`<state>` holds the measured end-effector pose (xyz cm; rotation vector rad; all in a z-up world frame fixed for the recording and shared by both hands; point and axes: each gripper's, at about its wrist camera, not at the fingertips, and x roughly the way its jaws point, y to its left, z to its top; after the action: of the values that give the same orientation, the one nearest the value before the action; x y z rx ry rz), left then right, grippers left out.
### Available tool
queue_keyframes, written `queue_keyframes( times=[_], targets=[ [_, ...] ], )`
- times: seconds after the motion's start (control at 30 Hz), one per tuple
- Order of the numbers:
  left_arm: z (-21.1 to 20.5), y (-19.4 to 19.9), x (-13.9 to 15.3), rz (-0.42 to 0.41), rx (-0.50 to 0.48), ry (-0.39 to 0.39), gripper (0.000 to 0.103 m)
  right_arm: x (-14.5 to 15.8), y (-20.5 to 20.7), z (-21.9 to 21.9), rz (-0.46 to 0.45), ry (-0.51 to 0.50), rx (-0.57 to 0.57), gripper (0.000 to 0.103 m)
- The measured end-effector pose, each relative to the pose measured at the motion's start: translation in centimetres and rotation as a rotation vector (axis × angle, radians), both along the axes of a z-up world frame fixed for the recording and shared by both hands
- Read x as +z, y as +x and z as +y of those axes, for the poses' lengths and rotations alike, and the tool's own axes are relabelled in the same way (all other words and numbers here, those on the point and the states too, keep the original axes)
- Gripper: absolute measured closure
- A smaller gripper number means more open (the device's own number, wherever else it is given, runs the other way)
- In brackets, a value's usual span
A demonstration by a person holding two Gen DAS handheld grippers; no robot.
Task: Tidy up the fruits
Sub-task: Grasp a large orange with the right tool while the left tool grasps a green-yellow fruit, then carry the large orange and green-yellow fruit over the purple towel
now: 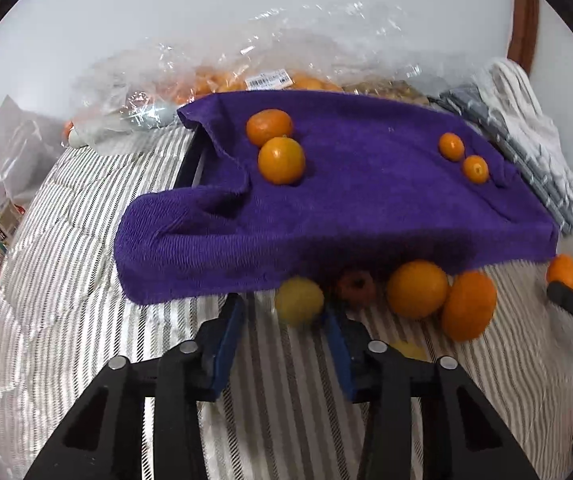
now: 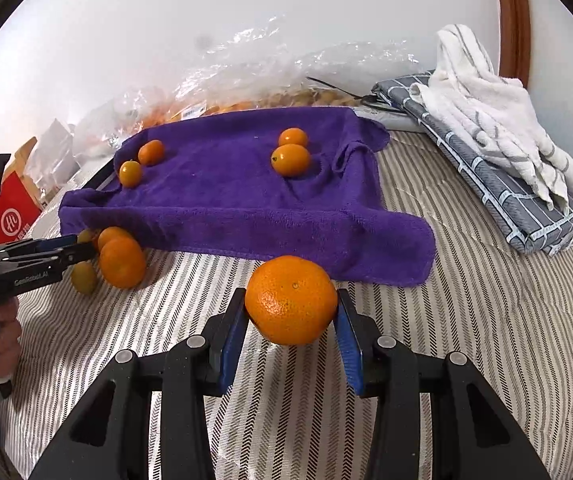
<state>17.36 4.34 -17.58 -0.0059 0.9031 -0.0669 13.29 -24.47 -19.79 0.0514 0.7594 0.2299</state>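
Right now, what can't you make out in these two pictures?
- Left wrist view: dark round thing under the purple towel edge, shadowed and blurred.
- Left wrist view: left gripper blurred; grip on the yellow fruit unclear.
- Both views: bagged fruit behind the towel, veiled by crinkled plastic bags.

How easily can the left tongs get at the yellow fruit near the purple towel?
Probably yes: the yellow fruit lies just ahead of the left tongs on the striped cover, nothing in between.
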Motion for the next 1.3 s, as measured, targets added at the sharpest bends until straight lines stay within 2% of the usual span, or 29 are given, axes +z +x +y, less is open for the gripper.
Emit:
queue_keyframes(
  times=[0.03,0.07,0.1,0.3,0.6,0.73,0.9,1.17,1.3],
  targets=[
    [0.0,0.0,0.0,-0.004,0.002,-0.014,0.070,0.0,0.0,0.0,0.001,-0.001,-0.006,0.061],
    [0.1,0.0,0.0,-0.006,-0.004,-0.032,0.078,0.0,0.0,-0.1,0.002,0.000,-0.012,0.061],
    [0.3,-0.1,0.1,-0.009,-0.021,-0.058,0.079,0.0,0.0,-0.2,0.002,0.008,-0.013,0.061],
    [1.0,-0.9,0.7,-0.056,-0.021,-0.121,0.079,0.0,0.0,-0.2,0.002,0.020,-0.001,0.061],
    [1.2,-2.2,2.3,-0.160,-0.038,-0.135,0.079,-0.1,0.2,-0.3,0.004,0.019,0.004,0.061],
    [1.7,-2.4,3.0,-0.190,-0.032,-0.172,0.079,0.0,0.0,-0.5,-0.005,0.036,0.002,0.061],
    [2.6,-2.5,3.3,-0.213,-0.004,-0.191,0.079,0.1,-0.2,-0.9,-0.011,0.064,-0.012,0.061],
    [4.1,-2.7,3.6,-0.240,0.049,-0.217,0.079,0.2,0.0,-0.9,0.018,0.043,-0.021,0.061],
    [4.3,-2.8,4.0,-0.264,0.077,-0.198,0.079,1.1,-0.6,-0.9,0.021,0.033,-0.026,0.061]
  ],
)
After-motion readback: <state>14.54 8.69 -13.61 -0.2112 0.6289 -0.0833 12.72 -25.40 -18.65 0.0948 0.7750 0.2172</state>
